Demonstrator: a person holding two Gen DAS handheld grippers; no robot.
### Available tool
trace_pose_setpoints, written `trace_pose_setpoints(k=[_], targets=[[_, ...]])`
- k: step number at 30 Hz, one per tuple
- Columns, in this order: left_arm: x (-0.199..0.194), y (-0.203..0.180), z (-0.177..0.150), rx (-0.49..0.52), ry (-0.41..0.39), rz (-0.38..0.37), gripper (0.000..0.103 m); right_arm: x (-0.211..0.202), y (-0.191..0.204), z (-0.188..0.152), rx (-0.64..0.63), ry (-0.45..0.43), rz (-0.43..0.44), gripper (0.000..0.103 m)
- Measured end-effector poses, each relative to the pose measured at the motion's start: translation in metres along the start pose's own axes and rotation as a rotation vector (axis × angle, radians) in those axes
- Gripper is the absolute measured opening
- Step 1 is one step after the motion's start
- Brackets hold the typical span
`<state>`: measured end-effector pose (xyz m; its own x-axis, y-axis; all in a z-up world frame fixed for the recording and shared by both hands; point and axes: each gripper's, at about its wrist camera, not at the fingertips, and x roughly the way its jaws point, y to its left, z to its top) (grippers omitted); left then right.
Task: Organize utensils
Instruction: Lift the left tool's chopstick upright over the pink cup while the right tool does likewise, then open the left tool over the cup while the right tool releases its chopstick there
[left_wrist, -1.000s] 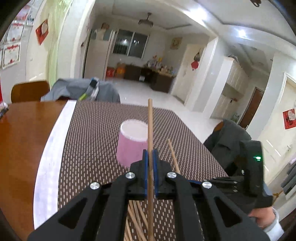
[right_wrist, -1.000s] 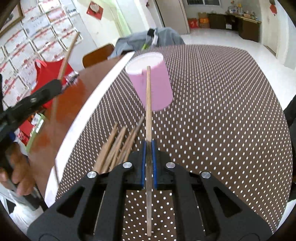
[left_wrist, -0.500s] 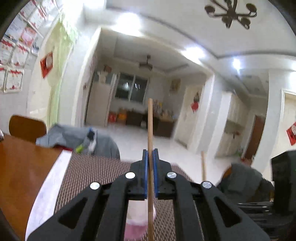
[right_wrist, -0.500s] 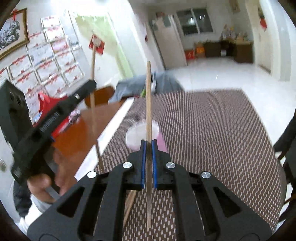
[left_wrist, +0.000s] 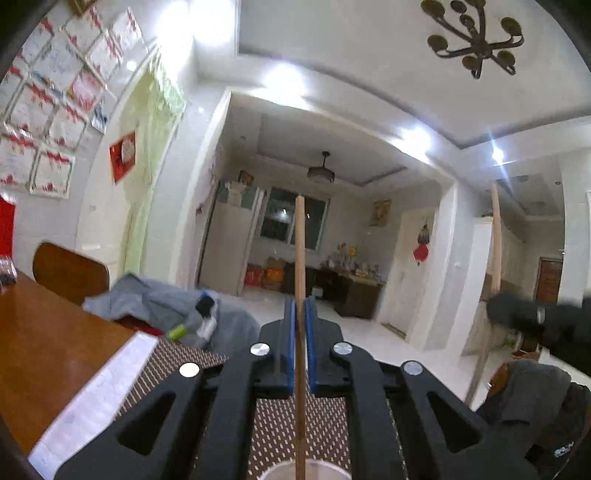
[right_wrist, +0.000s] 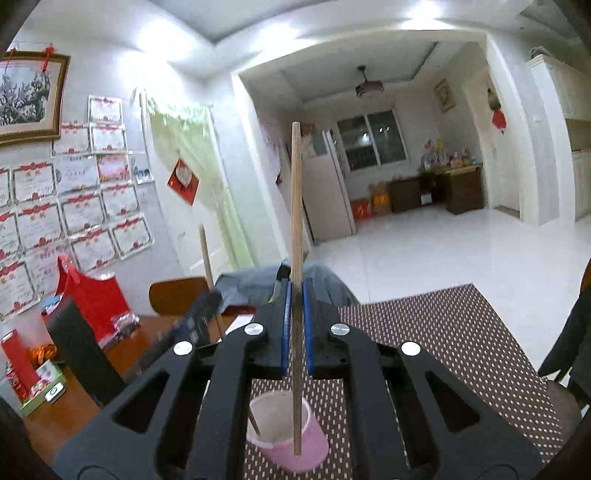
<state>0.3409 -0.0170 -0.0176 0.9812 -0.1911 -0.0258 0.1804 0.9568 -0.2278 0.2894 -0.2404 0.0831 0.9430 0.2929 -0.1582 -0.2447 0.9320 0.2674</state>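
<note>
My left gripper (left_wrist: 300, 306) is shut on a wooden chopstick (left_wrist: 300, 258) held upright; its lower end hangs over the rim of the pink cup (left_wrist: 306, 472) at the bottom edge. My right gripper (right_wrist: 296, 291) is shut on another chopstick (right_wrist: 295, 206), also upright, its lower end in front of the pink cup (right_wrist: 291, 432). The tip of the left chopstick (right_wrist: 254, 421) dips into the cup's mouth. The left gripper (right_wrist: 199, 314) shows blurred at left in the right wrist view. The right chopstick (left_wrist: 494, 258) shows at right in the left wrist view.
The cup stands on a brown dotted mat (right_wrist: 443, 332) over a wooden table (left_wrist: 44, 332). A chair with grey clothing (left_wrist: 155, 302) stands behind the table. A black box and red items (right_wrist: 77, 325) sit at the table's left. A dark-clothed chair (left_wrist: 528, 398) is at right.
Both grippers have tilted up and risen, turning their chopsticks from lying flat toward upright. The cup has slid to the bottom of both views, under the chopstick ends.
</note>
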Motion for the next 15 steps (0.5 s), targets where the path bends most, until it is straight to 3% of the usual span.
trace_pose_setpoints(k=[10,13,15], targets=[[-0.011,0.004,-0.019,0.044,0.101,-0.018,0.007,0.03,0.003,-0.023,0.002,-0.011,0.023,0.007],[-0.015,0.005,-0.02,0.041,0.123,-0.017,0.023,0.031,0.002,-0.03,0.005,0.009,0.021,0.007],[-0.019,0.005,-0.02,0.043,0.134,-0.02,0.023,0.03,0.001,-0.034,0.0,0.026,0.017,0.007]])
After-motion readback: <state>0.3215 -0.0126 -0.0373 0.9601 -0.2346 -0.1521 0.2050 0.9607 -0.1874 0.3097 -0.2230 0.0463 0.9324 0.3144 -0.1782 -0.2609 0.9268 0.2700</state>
